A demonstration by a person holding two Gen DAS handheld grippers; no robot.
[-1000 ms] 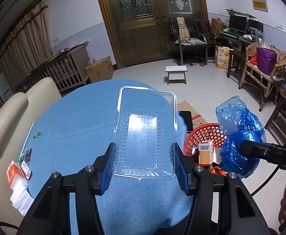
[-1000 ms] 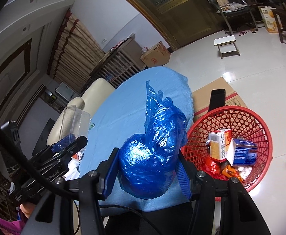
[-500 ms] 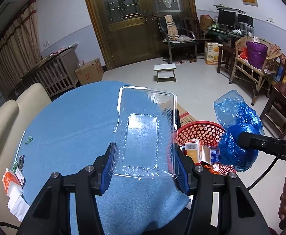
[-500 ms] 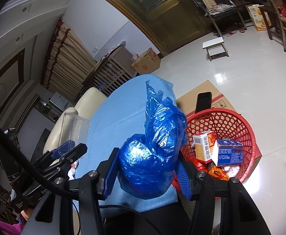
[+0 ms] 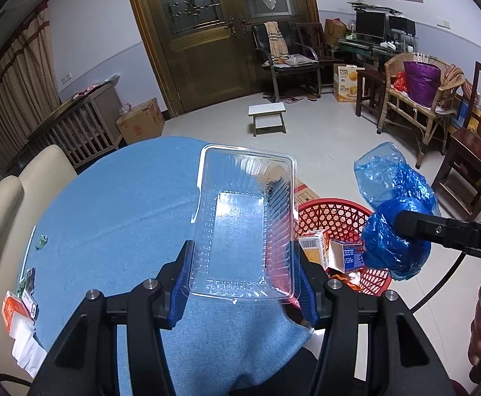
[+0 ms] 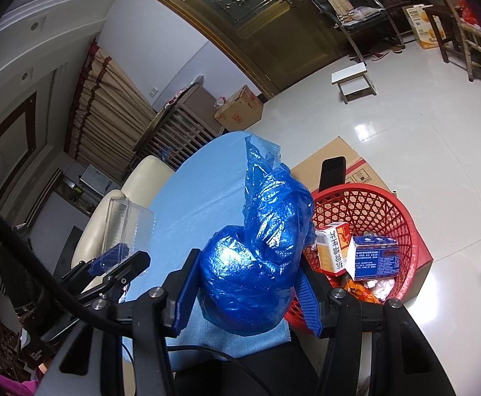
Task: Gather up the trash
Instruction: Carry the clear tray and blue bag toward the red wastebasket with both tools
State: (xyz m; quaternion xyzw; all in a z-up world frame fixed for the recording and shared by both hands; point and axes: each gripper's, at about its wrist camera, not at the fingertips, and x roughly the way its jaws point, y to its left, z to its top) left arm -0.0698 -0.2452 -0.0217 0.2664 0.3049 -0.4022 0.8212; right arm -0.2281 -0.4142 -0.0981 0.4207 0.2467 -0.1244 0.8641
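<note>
Left gripper (image 5: 242,274) pinches a clear plastic tray (image 5: 244,227) above the blue table (image 5: 115,211), right gripper (image 6: 247,283) pinches a crumpled blue bag (image 6: 256,257) beside the red basket (image 6: 402,231), both seemingly held up for dropping into it

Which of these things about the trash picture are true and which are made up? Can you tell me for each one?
1. The left tongs hold a clear plastic tray. True.
2. The right tongs hold a green bottle. False: they hold a crumpled blue plastic bag.
3. The red basket is empty. False: a blue carton and an orange and white carton are already inside.
4. The table has a blue cloth on it. True.
5. The blue bag lies inside the basket. False: it is gripped in the tongs, not in the basket.
</note>
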